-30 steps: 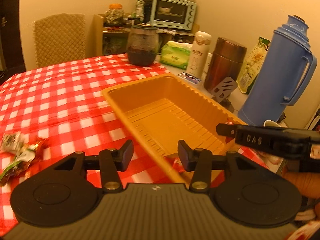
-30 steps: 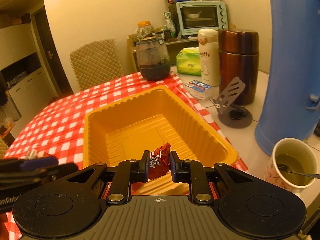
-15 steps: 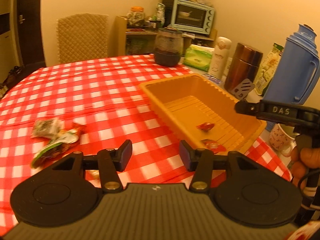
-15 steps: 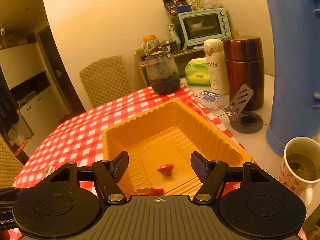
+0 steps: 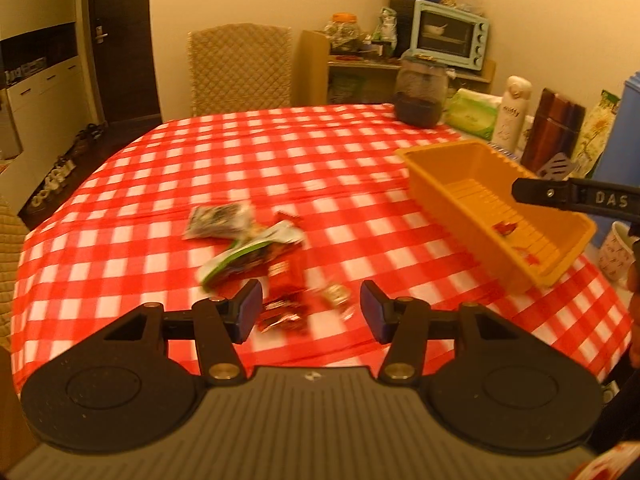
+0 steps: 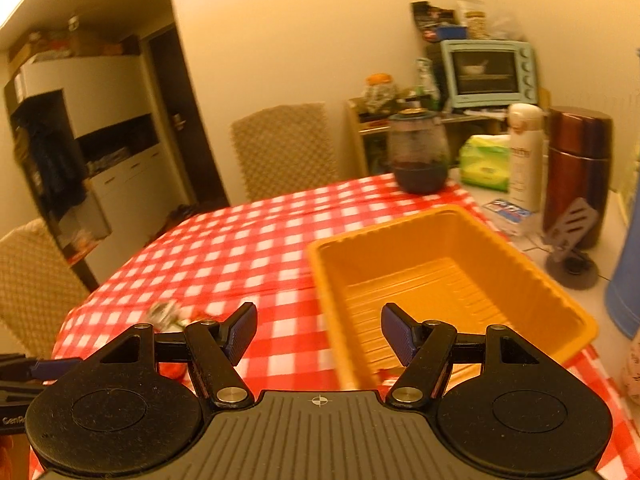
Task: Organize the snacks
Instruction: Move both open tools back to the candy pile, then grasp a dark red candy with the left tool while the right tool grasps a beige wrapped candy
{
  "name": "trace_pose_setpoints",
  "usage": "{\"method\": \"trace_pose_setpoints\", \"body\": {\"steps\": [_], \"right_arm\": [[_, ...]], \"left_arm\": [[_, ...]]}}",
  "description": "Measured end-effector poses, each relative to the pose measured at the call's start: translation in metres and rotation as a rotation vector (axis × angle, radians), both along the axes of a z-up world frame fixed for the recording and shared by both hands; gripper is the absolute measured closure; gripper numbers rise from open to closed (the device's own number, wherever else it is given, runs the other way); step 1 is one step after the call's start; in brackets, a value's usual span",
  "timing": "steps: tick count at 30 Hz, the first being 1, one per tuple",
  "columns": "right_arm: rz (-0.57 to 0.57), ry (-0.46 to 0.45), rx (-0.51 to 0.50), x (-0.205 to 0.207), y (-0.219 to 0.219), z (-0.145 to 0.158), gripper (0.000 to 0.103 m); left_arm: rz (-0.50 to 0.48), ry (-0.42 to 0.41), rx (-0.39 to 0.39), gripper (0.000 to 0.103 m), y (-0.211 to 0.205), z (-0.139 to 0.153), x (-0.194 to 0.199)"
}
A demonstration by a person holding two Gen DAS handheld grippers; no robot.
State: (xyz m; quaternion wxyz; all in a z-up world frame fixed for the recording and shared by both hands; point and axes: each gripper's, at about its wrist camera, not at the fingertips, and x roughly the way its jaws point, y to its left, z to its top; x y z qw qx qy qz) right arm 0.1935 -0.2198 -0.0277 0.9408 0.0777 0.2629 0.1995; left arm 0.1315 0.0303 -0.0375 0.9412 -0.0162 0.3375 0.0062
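Left wrist: left gripper [image 5: 311, 308] gapes above snacks [image 5: 256, 248].

**Around the checked table**

A red-checked table [image 5: 280, 152] stands before a quilted chair [image 5: 240, 68]. At its far edge sit a dark glass jar [image 5: 420, 92], green tissue pack [image 5: 472, 118], white bottle [image 5: 514, 112] and brown flask [image 5: 554, 128]. A toaster oven [image 5: 450, 34] rests on a shelf behind.

Each tool, left [image 5: 311, 307] and right [image 6: 319, 334], was matte black with a ribbed body, round side discs, brass-coloured pivot screws and dark blue fingertip pads [image 5: 249, 309].
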Motion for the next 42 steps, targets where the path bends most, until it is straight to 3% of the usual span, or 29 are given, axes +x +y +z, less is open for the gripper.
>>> {"method": "trace_pose_setpoints", "body": {"steps": [12,16,21,30,35,39,42], "right_arm": [[0.136,-0.003,-0.104,-0.003,0.045,-0.027,0.034],[0.175,0.001,-0.134,-0.002,0.060,-0.036,0.035],[0.197,0.025,-0.159,0.004,0.075,-0.049,0.035],[0.201,0.060,-0.173,0.016,0.087,-0.056,0.035],[0.213,0.068,-0.175,0.020,0.093,-0.058,0.035],[0.223,0.076,-0.179,0.022,0.098,-0.060,0.035],[0.229,0.081,-0.183,0.023,0.101,-0.062,0.035]], "left_arm": [[-0.014,0.045,0.045,0.053,0.023,-0.036,0.005],[-0.016,0.056,0.026,0.050,0.029,-0.050,0.014],[-0.010,0.073,0.000,0.045,0.031,-0.065,0.030],[-0.030,0.069,0.012,0.045,0.021,-0.083,0.051],[-0.045,0.068,0.035,0.049,0.015,-0.091,0.055],[-0.054,0.058,0.033,0.064,0.015,-0.092,0.055],[-0.058,0.062,0.030,0.069,0.015,-0.091,0.055]]}}
